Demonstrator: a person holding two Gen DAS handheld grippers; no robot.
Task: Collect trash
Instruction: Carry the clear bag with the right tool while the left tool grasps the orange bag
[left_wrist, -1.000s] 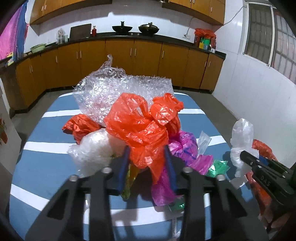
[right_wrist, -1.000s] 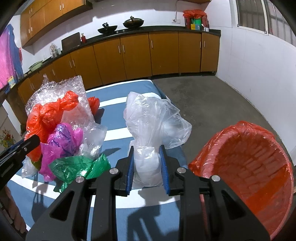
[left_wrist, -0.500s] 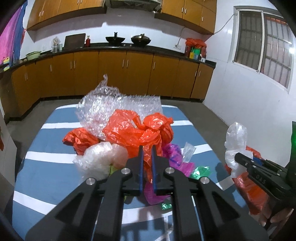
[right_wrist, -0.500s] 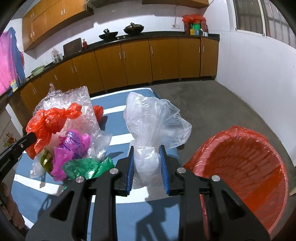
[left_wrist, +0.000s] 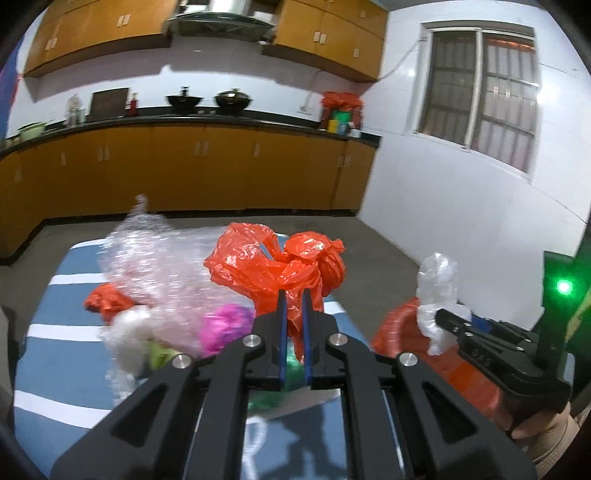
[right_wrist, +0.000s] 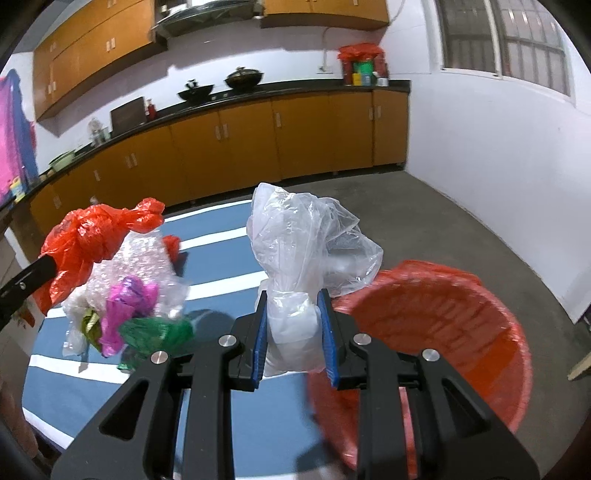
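Observation:
My left gripper (left_wrist: 293, 295) is shut on a crumpled orange plastic bag (left_wrist: 273, 266), held up above the blue striped table (left_wrist: 55, 354). Bubble wrap (left_wrist: 155, 258), a pink bag (left_wrist: 225, 328) and green foil (right_wrist: 155, 328) cling in a clump under it and look raised with it. My right gripper (right_wrist: 291, 302) is shut on the knotted neck of a clear plastic bag (right_wrist: 306, 236), beside the bin with a red liner (right_wrist: 443, 325). In the left wrist view the right gripper (left_wrist: 443, 317) and its clear bag (left_wrist: 437, 280) show at the right, over the bin (left_wrist: 399, 325).
The bin stands on the concrete floor (right_wrist: 461, 229) off the table's right edge. A small orange bag (left_wrist: 107, 301) lies further back on the table. Wooden cabinets under a dark counter (left_wrist: 184, 122) line the far wall. A person's hand (left_wrist: 546, 439) holds the right gripper's handle.
The left jaws closed on the orange bag and lifted it, the clump of wrap and bags rising with it. The right gripper rose with the clear bag and moved nearer the bin.

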